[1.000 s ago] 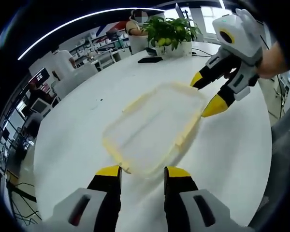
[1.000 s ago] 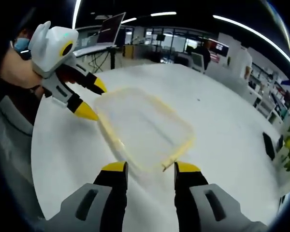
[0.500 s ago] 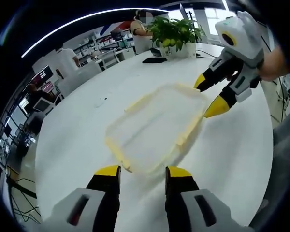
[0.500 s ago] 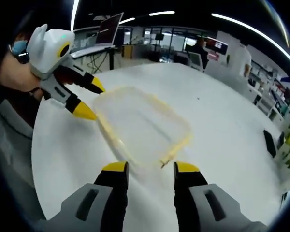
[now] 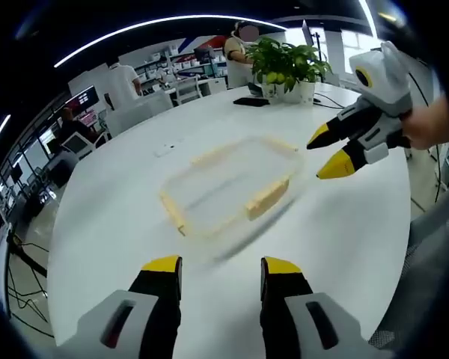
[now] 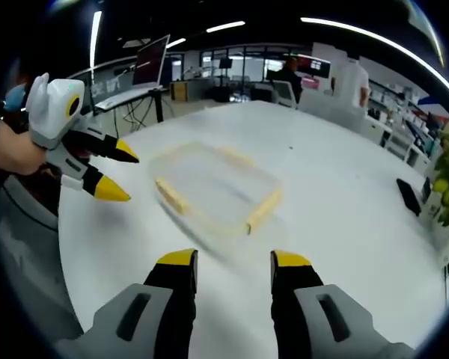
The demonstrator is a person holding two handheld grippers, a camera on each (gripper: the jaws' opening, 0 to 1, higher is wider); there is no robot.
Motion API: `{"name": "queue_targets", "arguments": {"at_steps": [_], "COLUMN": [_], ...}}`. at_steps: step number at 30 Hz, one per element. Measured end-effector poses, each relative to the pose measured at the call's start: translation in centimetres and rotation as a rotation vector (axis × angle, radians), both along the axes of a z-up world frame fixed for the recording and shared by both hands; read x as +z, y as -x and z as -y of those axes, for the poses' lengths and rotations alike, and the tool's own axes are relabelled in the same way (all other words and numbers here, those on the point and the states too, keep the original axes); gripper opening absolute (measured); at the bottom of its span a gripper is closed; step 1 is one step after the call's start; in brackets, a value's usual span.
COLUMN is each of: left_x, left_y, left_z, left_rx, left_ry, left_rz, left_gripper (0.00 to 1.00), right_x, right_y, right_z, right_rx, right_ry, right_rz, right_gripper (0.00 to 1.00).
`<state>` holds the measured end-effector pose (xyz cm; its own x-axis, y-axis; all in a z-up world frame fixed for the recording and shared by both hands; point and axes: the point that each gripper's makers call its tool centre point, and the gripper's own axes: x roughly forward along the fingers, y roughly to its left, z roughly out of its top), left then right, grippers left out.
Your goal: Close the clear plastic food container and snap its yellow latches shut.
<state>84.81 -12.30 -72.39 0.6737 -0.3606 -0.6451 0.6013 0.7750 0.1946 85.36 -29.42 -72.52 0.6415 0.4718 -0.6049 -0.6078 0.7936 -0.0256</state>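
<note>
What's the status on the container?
Left gripper and right gripper open, off the container. Lid on; yellow latches state unclear. Nothing in the way.

Clear, yellow and white on a white worktop

The food container (image 5: 228, 191) is clear, see-through plastic with pale yellow latches (image 5: 268, 198) along its edges, and the white worktop (image 5: 120, 224) shows through its walls. The left gripper (image 5: 221, 271) has yellow fingertips (image 5: 162, 264) over black jaws and a light grey body with dark slots. In the left gripper view, the right gripper (image 5: 329, 151) shows the same yellow tips on black, under a white housing ringed in yellow. The potted plant (image 5: 286, 61) has green leaves with yellow-green fruit in a white pot. A phone (image 6: 414, 197) lying flat is black.
</note>
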Motion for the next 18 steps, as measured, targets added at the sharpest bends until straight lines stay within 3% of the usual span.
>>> {"name": "queue_targets", "arguments": {"at_steps": [12, 18], "left_x": [2.1, 3.4], "left_y": [3.0, 4.8], "left_z": [-1.6, -2.2], "left_rx": [0.062, 0.096], "left_ry": [0.068, 0.141], "left_rz": [0.014, 0.029], "left_gripper": [0.39, 0.40], "right_x": [2.2, 2.9], "right_y": [2.4, 3.9], "right_z": [-0.3, 0.2], "right_rx": [-0.025, -0.054], "right_ry": [-0.051, -0.071], "right_rz": [0.035, 0.044], "right_gripper": [0.40, 0.42]}}
